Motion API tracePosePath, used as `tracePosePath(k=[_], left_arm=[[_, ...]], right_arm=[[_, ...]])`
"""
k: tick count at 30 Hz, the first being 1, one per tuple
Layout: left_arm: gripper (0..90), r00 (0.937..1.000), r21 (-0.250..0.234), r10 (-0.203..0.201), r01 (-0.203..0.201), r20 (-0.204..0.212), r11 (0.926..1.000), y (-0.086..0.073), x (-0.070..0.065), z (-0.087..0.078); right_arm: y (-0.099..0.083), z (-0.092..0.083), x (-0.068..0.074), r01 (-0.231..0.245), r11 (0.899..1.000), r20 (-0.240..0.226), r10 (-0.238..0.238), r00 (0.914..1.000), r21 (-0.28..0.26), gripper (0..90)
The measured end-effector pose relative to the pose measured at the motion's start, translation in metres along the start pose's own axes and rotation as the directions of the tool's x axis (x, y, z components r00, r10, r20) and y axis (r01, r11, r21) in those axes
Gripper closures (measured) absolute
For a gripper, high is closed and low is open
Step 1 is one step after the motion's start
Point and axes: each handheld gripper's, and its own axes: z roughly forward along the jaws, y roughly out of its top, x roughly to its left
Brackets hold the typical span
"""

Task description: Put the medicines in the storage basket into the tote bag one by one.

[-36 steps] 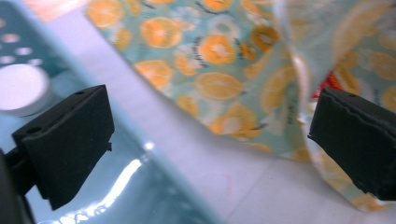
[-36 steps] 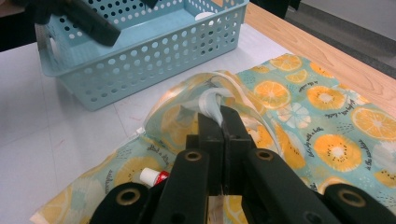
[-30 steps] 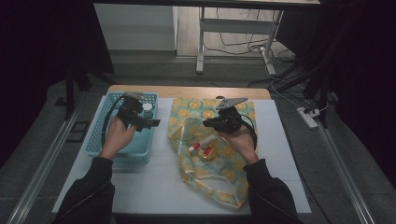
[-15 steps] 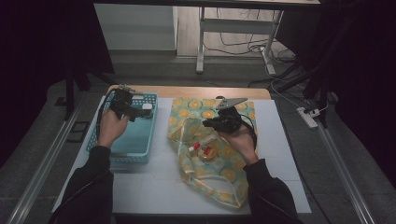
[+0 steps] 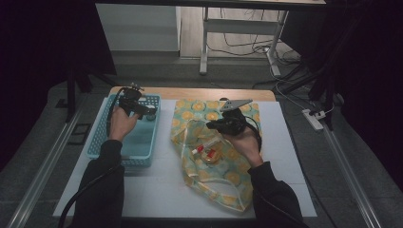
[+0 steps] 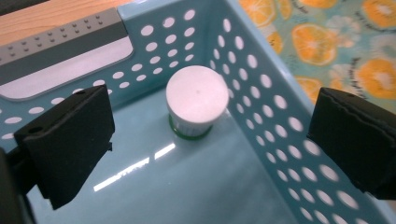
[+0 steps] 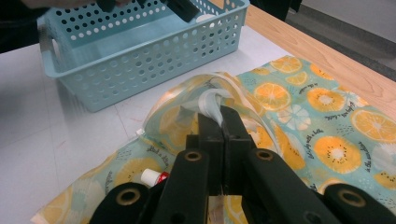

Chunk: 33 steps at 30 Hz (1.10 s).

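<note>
The left gripper hangs with fingers spread wide over a white-capped jar standing in the far corner of the blue basket, while the right gripper, fingers clamped on the bag rim, holds it up off the counter.

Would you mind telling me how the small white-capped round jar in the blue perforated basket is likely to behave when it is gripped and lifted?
The white-capped round jar looks rigid and probably light. Its smooth round sides may slip or twist between the pads. It stands upright in the blue perforated basket corner; tipped over, it would likely roll.
</note>
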Motion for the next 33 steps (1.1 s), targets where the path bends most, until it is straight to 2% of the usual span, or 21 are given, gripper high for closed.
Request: tracePosePath(k=[3,5,8,11,16,24,27,29,30,33], left_arm=[[1.8,0.9995,0.022,-0.026,0.026,-0.018,0.9994,0.0,0.003,0.01],[2.6,0.9988,0.019,-0.05,0.05,-0.003,0.9986,0.0,0.006,0.014],[3.2,0.999,0.026,-0.044,0.044,0.003,0.9987,0.001,0.009,0.017],[5.9,0.9997,0.051,-0.013,0.014,-0.022,0.9986,0.002,0.008,0.02],[19.2,0.9992,0.078,0.023,-0.021,-0.032,0.9967,0.004,0.005,0.026],[31.7,0.9997,0.083,0.021,-0.02,-0.012,0.9964,0.007,0.005,0.033],[38.7,0.9996,0.079,0.028,-0.028,-0.005,0.9965,0.008,0.004,0.033],[46.6,0.9994,0.09,0.033,-0.032,-0.009,0.9954,0.008,0.004,0.033],[49.5,0.9996,0.091,0.026,-0.025,-0.009,0.9955,0.007,0.004,0.033],[50.2,1.0,0.095,-0.004,0.004,-0.001,0.9955,0.007,0.005,0.031]], right_arm=[[0.0,-0.001,0.0,0.0,1.0,0.002,0.0,1.0,0.0,89.3],[0.0,-0.001,0.0,-0.001,1.0,0.001,0.001,1.0,-0.001,89.3],[0.0,-0.001,0.0,0.001,1.0,0.001,-0.001,1.0,-0.003,89.3],[0.0,-0.001,0.0,0.0,1.0,0.0,0.0,1.0,-0.003,89.3],[0.001,-0.001,0.0,0.002,1.0,0.0,-0.002,1.0,-0.006,89.3],[0.001,-0.003,0.0,0.002,1.0,0.002,-0.002,1.0,-0.007,89.3],[0.001,-0.003,0.0,0.002,1.0,0.003,-0.002,1.0,-0.009,89.3],[0.001,-0.004,-0.001,0.002,1.0,0.002,-0.002,1.0,-0.012,89.3],[0.001,-0.004,-0.001,0.002,1.0,0.002,-0.002,1.0,-0.012,89.3],[0.001,-0.004,0.0,0.003,1.0,0.002,-0.003,1.0,-0.012,89.3]])
